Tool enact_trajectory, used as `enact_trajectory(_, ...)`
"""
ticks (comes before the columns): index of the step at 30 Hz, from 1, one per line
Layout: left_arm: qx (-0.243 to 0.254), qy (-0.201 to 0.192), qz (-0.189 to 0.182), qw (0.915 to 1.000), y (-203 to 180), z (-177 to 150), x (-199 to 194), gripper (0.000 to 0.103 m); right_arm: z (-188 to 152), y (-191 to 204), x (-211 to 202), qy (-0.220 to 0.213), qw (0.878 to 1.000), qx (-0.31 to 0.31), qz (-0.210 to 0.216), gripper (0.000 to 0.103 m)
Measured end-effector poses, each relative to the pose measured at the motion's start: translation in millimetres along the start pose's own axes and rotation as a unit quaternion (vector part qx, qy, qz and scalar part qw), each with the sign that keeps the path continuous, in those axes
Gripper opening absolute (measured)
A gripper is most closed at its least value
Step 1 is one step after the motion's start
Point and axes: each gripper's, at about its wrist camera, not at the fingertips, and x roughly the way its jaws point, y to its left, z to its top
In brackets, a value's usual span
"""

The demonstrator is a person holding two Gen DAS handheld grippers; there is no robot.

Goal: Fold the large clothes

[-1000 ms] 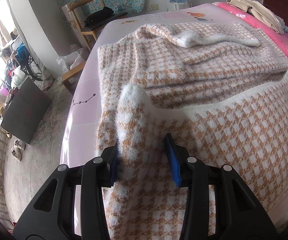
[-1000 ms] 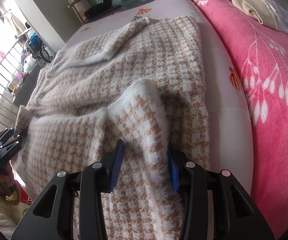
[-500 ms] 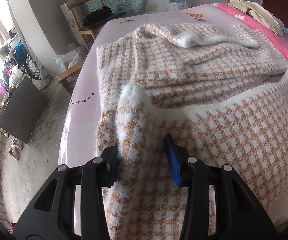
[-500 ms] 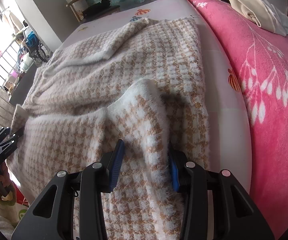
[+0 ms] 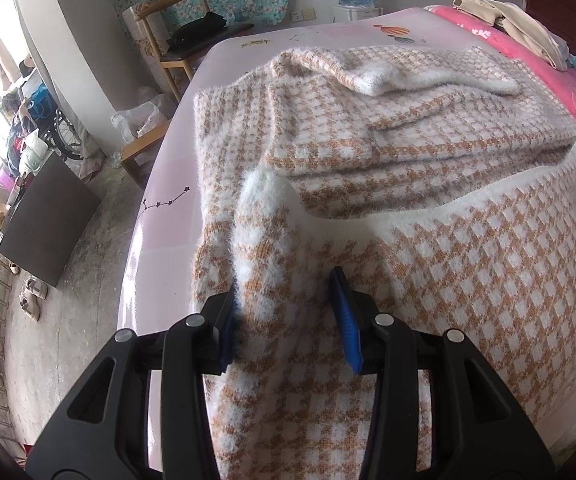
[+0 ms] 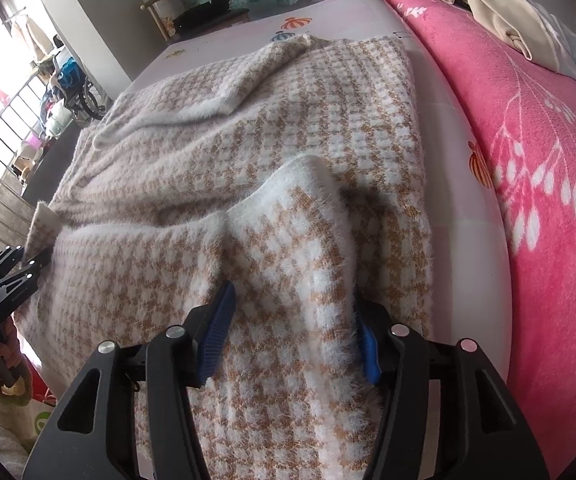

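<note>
A large fuzzy sweater (image 5: 428, 148) in a tan and white houndstooth knit lies spread on a pale pink bed (image 5: 168, 216). It also shows in the right wrist view (image 6: 272, 136). My left gripper (image 5: 288, 312) is shut on a bunched fold of the sweater's near hem at its left side. My right gripper (image 6: 292, 332) is shut on a bunched fold of the same hem at its right side. The hem is lifted and drawn over the lower body of the sweater. The left gripper also shows at the left edge of the right wrist view (image 6: 28, 264).
A bright pink blanket (image 6: 528, 168) covers the bed's right part, with beige clothes (image 6: 500, 12) piled on it. A wooden chair (image 5: 176, 32) stands beyond the bed's far corner. A dark cabinet (image 5: 48, 220) and shoes stand on the floor at the left.
Both grippers have carried the held hem a little further over the sweater toward its far end. Both grips are unchanged.
</note>
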Motion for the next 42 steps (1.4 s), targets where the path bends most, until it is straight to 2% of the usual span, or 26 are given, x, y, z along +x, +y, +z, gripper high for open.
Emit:
enact_trajectory(5,-0.001,-0.001,0.000,1.0000,1,0,0,0.041,-1,8,1,-0.001,1.000,-0.022,-0.017,0.059)
enact_trajectory(21,-0.005,0.003,0.002,1.0000,3,1,2,0.042,-3,-3,-2,-0.006,1.000,-0.003,0.016,0.059)
enact_trajectory(42,-0.004,0.003,0.004,1.0000,1,2,2,0.042,-3,-6,-4,-0.007,1.000,0.002,0.027,0.059)
